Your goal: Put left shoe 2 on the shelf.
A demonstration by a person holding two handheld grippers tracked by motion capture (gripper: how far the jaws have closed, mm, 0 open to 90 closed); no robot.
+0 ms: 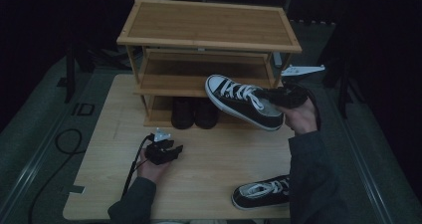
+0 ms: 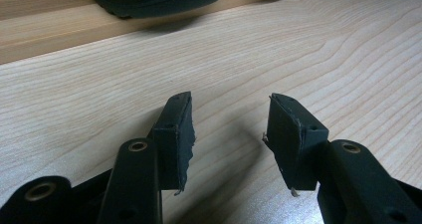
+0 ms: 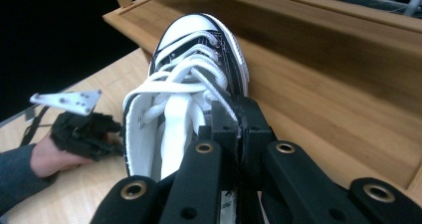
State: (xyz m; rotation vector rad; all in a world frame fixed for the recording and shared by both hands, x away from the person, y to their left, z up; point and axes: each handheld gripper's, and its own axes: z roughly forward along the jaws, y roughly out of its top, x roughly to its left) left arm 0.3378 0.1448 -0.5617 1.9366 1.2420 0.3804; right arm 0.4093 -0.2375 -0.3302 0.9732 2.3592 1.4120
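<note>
Right gripper (image 3: 239, 129) pinches the sneaker's (image 1: 241, 102) collar, toe pointing ahead toward the rack (image 1: 209, 40). Left gripper (image 2: 229, 134) rests spread on the table (image 2: 348, 59), well apart.

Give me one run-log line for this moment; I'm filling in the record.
right gripper: shut on raised sneaker, near rack | left gripper: open, empty, on table | second sneaker: on table

Right tongs (image 1: 278, 97) clamp sneaker (image 1: 242, 102) — airborne before shelf rack (image 1: 209, 40); left tongs (image 1: 174, 149) idle.
</note>
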